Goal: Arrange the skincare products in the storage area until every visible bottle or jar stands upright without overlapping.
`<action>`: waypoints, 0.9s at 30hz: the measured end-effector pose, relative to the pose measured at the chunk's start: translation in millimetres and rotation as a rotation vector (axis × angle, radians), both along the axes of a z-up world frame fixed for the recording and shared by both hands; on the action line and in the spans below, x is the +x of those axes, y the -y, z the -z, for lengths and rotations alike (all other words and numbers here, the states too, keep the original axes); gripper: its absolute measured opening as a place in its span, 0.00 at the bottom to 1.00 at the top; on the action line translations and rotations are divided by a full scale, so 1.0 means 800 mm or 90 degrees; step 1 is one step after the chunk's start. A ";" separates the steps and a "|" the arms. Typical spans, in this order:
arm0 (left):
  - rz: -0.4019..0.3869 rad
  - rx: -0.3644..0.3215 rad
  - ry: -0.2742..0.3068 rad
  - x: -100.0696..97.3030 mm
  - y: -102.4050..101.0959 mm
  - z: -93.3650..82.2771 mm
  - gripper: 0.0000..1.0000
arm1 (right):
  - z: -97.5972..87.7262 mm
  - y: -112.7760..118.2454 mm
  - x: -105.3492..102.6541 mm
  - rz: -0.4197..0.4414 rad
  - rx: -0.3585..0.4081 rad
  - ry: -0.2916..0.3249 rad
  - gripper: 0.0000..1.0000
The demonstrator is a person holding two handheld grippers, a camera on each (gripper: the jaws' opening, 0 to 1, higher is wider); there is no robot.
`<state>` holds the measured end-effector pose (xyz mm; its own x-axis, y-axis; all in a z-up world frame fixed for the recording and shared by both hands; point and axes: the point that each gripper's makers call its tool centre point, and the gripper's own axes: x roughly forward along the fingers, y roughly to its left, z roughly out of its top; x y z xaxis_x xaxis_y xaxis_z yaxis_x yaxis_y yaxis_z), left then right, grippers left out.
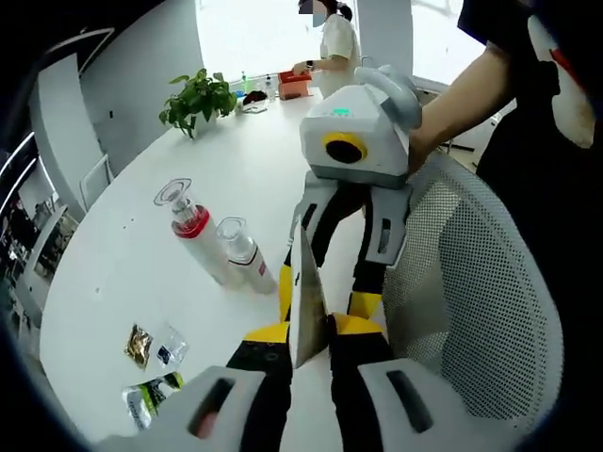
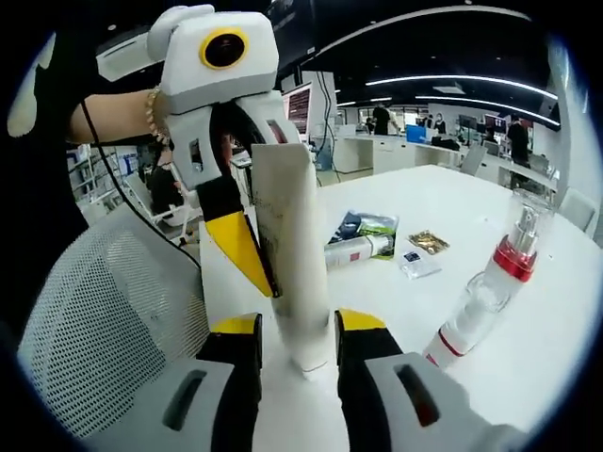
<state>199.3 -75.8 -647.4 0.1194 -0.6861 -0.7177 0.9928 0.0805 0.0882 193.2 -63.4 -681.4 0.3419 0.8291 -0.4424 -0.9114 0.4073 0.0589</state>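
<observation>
Left tool (image 1: 309, 330): its jaws are clamped on one end of a white tube (image 1: 304, 301), seen edge-on in the left gripper view.
Right tool (image 2: 300, 331): its jaws are clamped on the other end of the same white tube (image 2: 294, 254); in the right gripper view the tube's broad face is seen.
Tube axis: the long axis runs from one tool to the other, the tube held above the tabletop (image 1: 141, 273) edge, beside a white mesh chair (image 1: 480, 282).
Left gripper view alone: a potted plant (image 1: 198, 99) and a person (image 1: 332, 47) at the far end of the tabletop.
Right gripper view alone: a second tube (image 2: 358, 250) lying on its side near a dark packet (image 2: 367, 226).
Bottles: a red-collared spray bottle (image 1: 193, 235) and a clear-capped bottle (image 1: 247, 252) are seen just beside each other, leaning in the fisheye picture; whether they stand cannot be told.
Sachets: a gold one (image 1: 138, 345) and a clear one (image 1: 171, 348) lie flat.
</observation>
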 end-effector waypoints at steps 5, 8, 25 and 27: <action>0.011 0.000 0.011 0.008 0.001 0.000 0.13 | -0.006 0.013 -0.008 0.038 0.007 -0.019 0.43; 0.018 0.000 0.015 0.017 0.002 0.000 0.13 | -0.005 0.020 -0.012 0.053 -0.001 -0.019 0.49; 0.042 0.001 0.023 0.073 0.009 0.005 0.13 | -0.005 0.072 0.009 0.178 -0.020 -0.018 0.77; 0.041 -0.003 0.024 0.081 0.012 0.005 0.13 | -0.006 0.079 0.011 0.192 -0.019 -0.019 0.79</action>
